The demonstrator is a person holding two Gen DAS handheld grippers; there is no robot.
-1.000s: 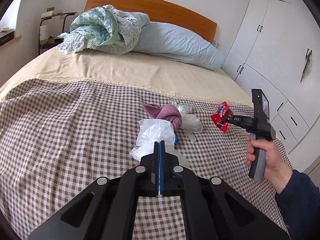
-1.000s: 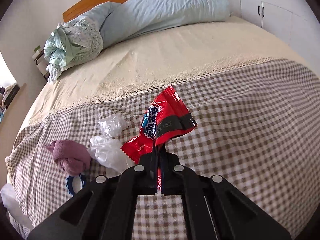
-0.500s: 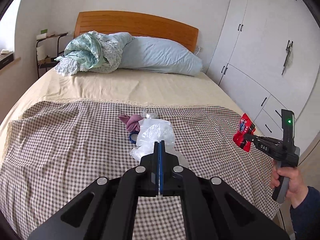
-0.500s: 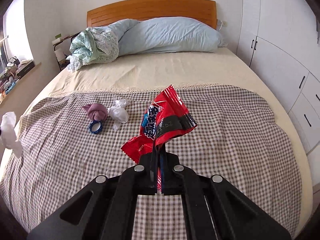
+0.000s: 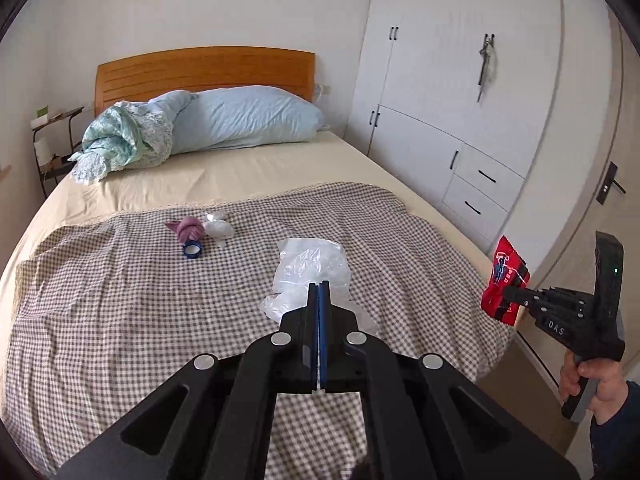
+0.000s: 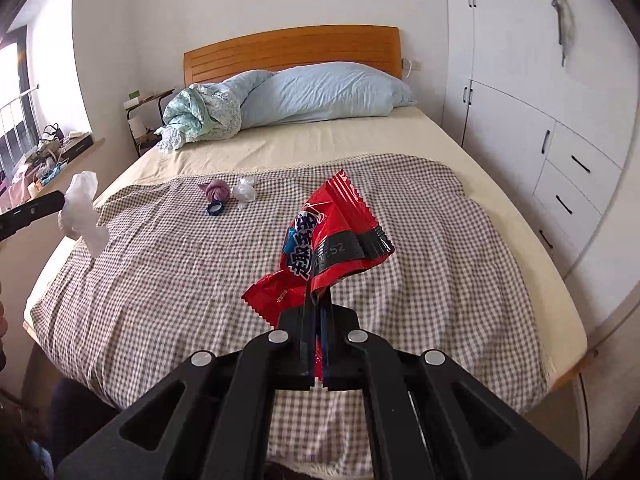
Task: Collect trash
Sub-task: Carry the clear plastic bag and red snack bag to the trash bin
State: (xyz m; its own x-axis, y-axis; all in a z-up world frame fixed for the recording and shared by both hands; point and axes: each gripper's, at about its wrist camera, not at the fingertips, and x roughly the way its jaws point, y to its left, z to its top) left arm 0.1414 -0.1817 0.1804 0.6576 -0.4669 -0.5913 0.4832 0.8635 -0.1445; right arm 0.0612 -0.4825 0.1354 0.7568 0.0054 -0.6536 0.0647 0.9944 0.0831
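Note:
My left gripper (image 5: 319, 286) is shut on a crumpled clear plastic bag (image 5: 310, 270), held up in the air in front of the bed; the right wrist view shows the same bag (image 6: 82, 210) at the left edge. My right gripper (image 6: 319, 300) is shut on a red snack wrapper (image 6: 328, 246), also lifted off the bed; in the left wrist view that wrapper (image 5: 505, 282) hangs beyond the bed's right corner. On the checked blanket (image 5: 120, 300) lie a purple cloth ball (image 5: 188, 230), a clear plastic wad (image 5: 218, 229) and a blue tape ring (image 5: 192, 249).
A light blue pillow (image 6: 332, 94) and a bundled green quilt (image 6: 202, 114) lie at the wooden headboard (image 6: 292, 50). White wardrobes with drawers (image 6: 560, 160) line the right side. A small shelf (image 6: 140, 116) and a cluttered windowsill (image 6: 48, 156) stand on the left.
Both grippers have pulled back and up from the bed, each keeping its item. The bed now looks farther away, and the purple ball, wad and tape ring stay on the blanket.

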